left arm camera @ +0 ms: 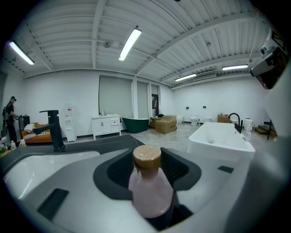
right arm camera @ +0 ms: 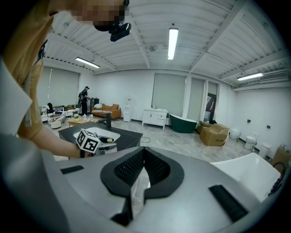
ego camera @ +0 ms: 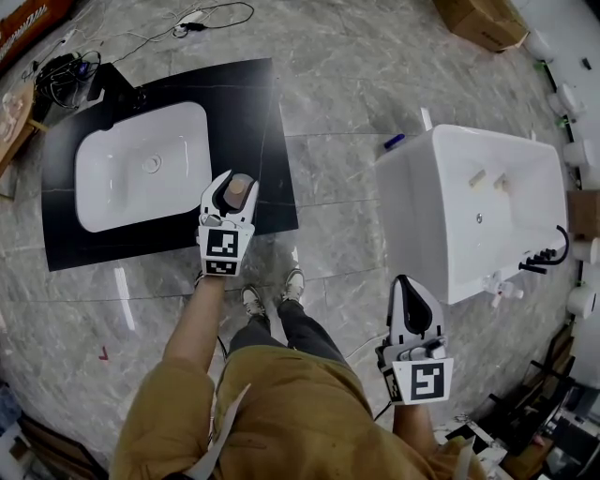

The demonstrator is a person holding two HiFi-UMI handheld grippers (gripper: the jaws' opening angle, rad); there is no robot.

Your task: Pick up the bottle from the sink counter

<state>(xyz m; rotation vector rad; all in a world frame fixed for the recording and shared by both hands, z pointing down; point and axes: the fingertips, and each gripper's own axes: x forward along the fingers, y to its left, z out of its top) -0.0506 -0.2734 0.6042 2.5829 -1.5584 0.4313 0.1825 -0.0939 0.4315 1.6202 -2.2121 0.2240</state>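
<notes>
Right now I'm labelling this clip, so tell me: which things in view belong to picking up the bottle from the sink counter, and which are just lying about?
Belongs to the job: pink bottle, black sink counter, left tool open around the bottle.
Just lying about: white bathtub, cardboard box, floor cables, right tool, shut and empty.

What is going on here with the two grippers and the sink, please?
A person holding a gripper in each hand is reaching for the bottle on the black sink counter. The left gripper has its jaws wide apart around the upright bottle, not yet closed on it. The right gripper hangs shut and empty at the person's side, near the white tub.
</notes>
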